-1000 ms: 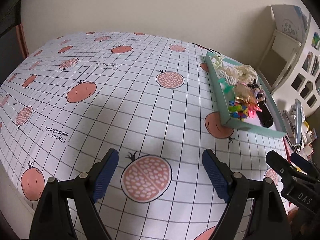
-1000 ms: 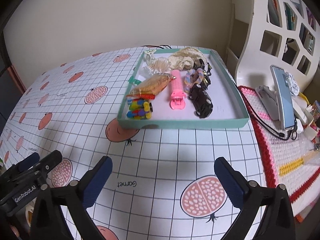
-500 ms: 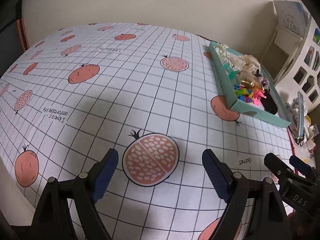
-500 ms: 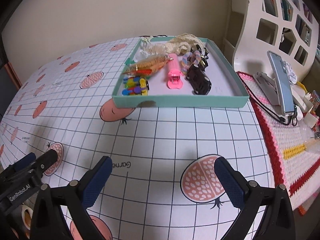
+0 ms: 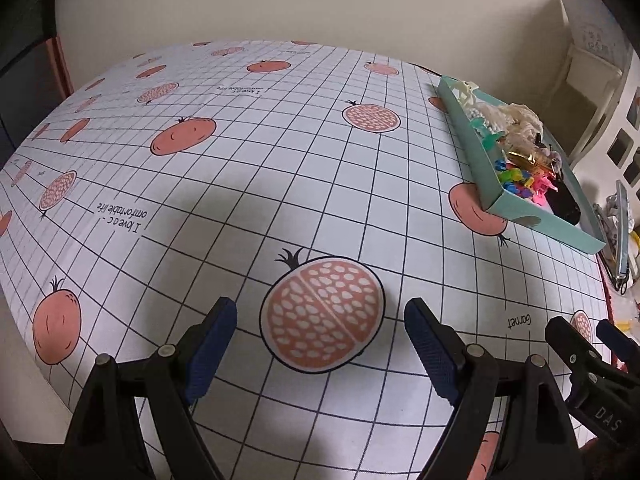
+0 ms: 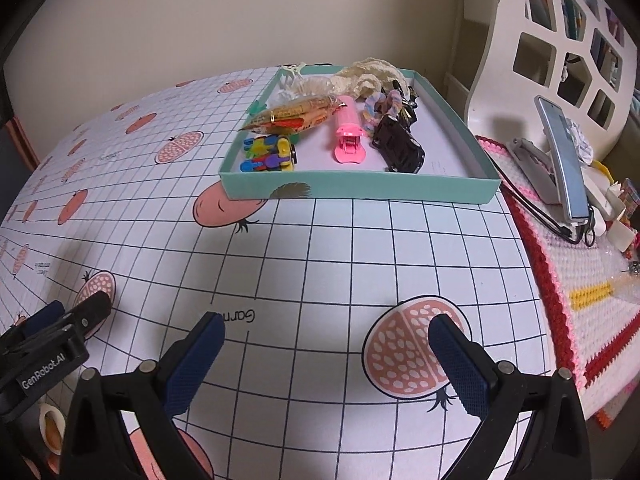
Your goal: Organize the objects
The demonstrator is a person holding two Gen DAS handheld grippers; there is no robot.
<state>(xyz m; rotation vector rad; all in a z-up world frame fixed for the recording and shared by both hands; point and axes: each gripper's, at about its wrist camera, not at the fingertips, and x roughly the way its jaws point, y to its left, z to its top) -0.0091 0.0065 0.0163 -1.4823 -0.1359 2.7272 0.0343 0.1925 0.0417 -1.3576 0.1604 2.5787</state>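
Note:
A shallow teal tray (image 6: 360, 188) (image 5: 480, 168) sits on the pomegranate-print tablecloth, at the far right in the left wrist view. Inside lie a pink hair clip (image 6: 349, 136), a black clip (image 6: 400, 148), a gold-patterned clip (image 6: 296, 114), several small coloured clips (image 6: 270, 154), a pastel scrunchie (image 6: 380, 104) and cream lace pieces (image 6: 364, 74). My right gripper (image 6: 326, 344) hangs open above the cloth, well in front of the tray, nothing between its fingers. My left gripper (image 5: 320, 330) is open too, over a halved-pomegranate print, far left of the tray.
A white cut-out shelf unit (image 6: 560, 48) stands right of the tray. A phone on a stand (image 6: 562, 152) and small items rest on a crocheted mat (image 6: 580, 280) at the right edge. A wall runs behind the table. A tape roll (image 6: 50, 424) lies near the front edge.
Both grippers have sunk lower and drawn back toward the table's front; the tray now looks flatter and farther off. Both stay open and hold nothing.

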